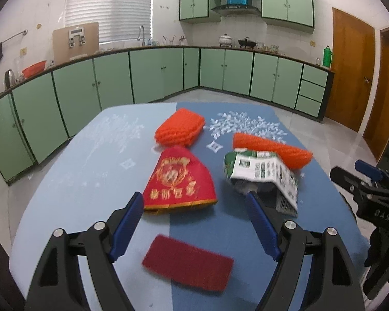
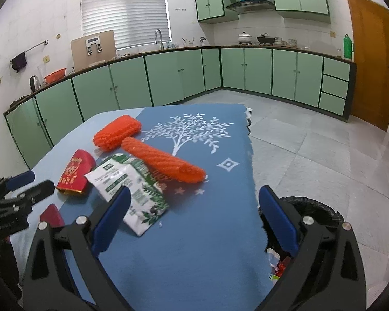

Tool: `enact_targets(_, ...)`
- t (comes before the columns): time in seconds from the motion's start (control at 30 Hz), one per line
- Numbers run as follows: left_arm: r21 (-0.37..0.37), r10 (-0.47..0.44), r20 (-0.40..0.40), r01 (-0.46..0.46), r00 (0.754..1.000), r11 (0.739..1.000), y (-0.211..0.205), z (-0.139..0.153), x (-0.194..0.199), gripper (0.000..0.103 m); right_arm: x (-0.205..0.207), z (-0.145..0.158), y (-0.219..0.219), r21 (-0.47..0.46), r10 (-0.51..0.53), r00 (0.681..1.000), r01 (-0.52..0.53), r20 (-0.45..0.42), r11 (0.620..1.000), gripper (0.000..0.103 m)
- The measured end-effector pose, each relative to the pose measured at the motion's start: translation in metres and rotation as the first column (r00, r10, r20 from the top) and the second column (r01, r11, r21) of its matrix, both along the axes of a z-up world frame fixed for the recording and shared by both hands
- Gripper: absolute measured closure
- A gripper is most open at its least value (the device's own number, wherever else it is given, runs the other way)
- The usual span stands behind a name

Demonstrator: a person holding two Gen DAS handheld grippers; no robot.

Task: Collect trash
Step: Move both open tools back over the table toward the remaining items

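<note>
Trash lies on the blue tablecloth (image 1: 85, 176): a red and gold pouch (image 1: 180, 181), two orange foam nets (image 1: 180, 129) (image 1: 272, 149), a white and green crumpled package (image 1: 264, 176) and a dark red flat pad (image 1: 188, 265). My left gripper (image 1: 194, 199) is open and empty, above the table just short of the pouch. In the right wrist view my right gripper (image 2: 194, 198) is open and empty over the cloth, its left finger beside the package (image 2: 132, 189). The pouch (image 2: 74, 173), the nets (image 2: 116, 132) (image 2: 163, 159) and the pad (image 2: 51, 215) show there too.
A black-lined trash bin (image 2: 308, 210) with scraps inside stands on the floor by the table's right edge. The other gripper shows at each view's side (image 1: 363, 181) (image 2: 18, 184). Green kitchen cabinets (image 1: 155, 72) line the walls behind; a wooden door (image 1: 352, 70) is at right.
</note>
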State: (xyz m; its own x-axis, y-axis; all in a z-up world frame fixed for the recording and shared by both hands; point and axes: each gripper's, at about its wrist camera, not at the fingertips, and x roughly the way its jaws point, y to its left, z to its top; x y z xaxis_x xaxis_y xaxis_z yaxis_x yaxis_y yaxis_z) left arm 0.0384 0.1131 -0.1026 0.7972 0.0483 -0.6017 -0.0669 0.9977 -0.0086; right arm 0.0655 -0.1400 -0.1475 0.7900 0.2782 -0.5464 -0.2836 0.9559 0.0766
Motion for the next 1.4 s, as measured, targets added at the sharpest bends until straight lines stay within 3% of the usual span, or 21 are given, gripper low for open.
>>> enact_targets(0.83, -0.038, 0.036, -0.088, -0.039, 0.995, 0.999, 0.016, -0.029, -0.028, 0.018, -0.016, -0.017, 0.022, -0.031, 0.048, 0.999, -0.048, -0.02, 0.998, 0.007)
enact_targets(1.17, -0.044, -0.022, -0.113, 0.017, 0.993, 0.999, 0.004, -0.036, -0.026, 0.018, -0.016, -0.019, 0.022, -0.031, 0.053, 0.998, -0.054, -0.025, 0.998, 0.007)
enact_targets(1.4, -0.062, 0.0, -0.132, -0.008, 0.991, 0.998, 0.005, -0.037, -0.024, 0.018, -0.015, -0.019, 0.021, -0.032, 0.055, 0.998, -0.056, -0.027, 0.998, 0.007)
